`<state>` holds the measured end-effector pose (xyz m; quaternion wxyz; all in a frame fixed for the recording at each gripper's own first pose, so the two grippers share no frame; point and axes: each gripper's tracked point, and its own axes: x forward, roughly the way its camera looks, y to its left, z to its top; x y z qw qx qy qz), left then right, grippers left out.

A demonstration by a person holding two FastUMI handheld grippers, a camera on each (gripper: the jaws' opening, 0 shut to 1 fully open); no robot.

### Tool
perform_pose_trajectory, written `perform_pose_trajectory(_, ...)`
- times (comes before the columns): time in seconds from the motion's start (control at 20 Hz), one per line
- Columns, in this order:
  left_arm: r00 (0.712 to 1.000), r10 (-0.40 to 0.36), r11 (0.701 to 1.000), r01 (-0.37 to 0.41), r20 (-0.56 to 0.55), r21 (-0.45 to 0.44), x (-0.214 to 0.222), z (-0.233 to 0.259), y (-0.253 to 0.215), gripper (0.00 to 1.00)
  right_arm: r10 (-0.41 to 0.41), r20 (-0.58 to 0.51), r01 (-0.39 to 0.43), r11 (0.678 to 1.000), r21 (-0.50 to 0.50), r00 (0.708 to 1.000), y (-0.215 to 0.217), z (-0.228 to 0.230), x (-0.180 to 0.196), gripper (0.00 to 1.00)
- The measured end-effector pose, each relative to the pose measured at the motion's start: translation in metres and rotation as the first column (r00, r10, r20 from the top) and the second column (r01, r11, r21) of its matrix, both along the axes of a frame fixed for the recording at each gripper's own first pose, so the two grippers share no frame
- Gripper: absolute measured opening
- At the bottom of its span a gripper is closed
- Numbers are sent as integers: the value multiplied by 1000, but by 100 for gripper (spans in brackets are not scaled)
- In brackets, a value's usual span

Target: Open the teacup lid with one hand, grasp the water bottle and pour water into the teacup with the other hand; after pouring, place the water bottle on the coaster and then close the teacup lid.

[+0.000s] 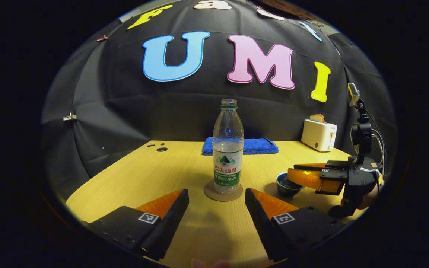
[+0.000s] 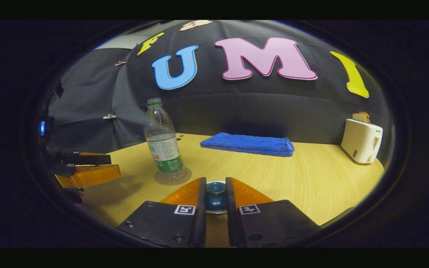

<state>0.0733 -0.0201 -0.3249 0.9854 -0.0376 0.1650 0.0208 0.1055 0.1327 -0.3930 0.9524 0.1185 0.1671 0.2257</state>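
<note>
A clear water bottle (image 1: 228, 149), uncapped and about half full, with a green label, stands upright on a round tan coaster (image 1: 223, 195) mid-table. My left gripper (image 1: 216, 191) is open just short of it, one finger on each side, touching nothing. To the right sits a small dark blue-green teacup (image 1: 287, 186) with my right gripper (image 1: 292, 172) reaching over it. In the right gripper view the right gripper (image 2: 215, 182) is shut on the blue knob of the teacup lid (image 2: 215, 199); I cannot tell whether the lid rests on the cup. The bottle (image 2: 162, 143) and the left gripper (image 2: 114, 166) show at the left.
A folded blue towel (image 1: 253, 146) lies at the back of the wooden table (image 1: 147, 175). A white toaster (image 1: 318, 134) with bread in it stands at the back right. A hand (image 1: 363, 201) holds the right gripper near the table's right edge.
</note>
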Motion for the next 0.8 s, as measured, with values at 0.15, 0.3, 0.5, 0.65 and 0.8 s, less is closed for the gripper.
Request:
perform_pose_trajectory(0.15,1000,-5,1000,5,9,21,3,4,0,95,-15,-13,15,1000,-9,1000,-5,0,-1,32)
perform_pose_trajectory(0.3,1000,-6,1000,6,13,10,3,8,-3,95,-25,-20,24,1000,-7,1000,-7,-2,-1,64)
perform_pose_trajectory(0.5,1000,-5,1000,5,27,10,1,18,-4,95,-26,57,25,999,23,998,-13,31,-11,100)
perform_pose_trajectory(0.65,999,-15,1000,15,29,3,-1,27,-6,95,-54,110,55,998,-8,992,-27,56,-19,100)
perform_pose_trajectory(0.8,999,-14,1000,15,40,-16,-7,46,-5,95,-92,126,93,996,-8,988,-39,92,-29,100)
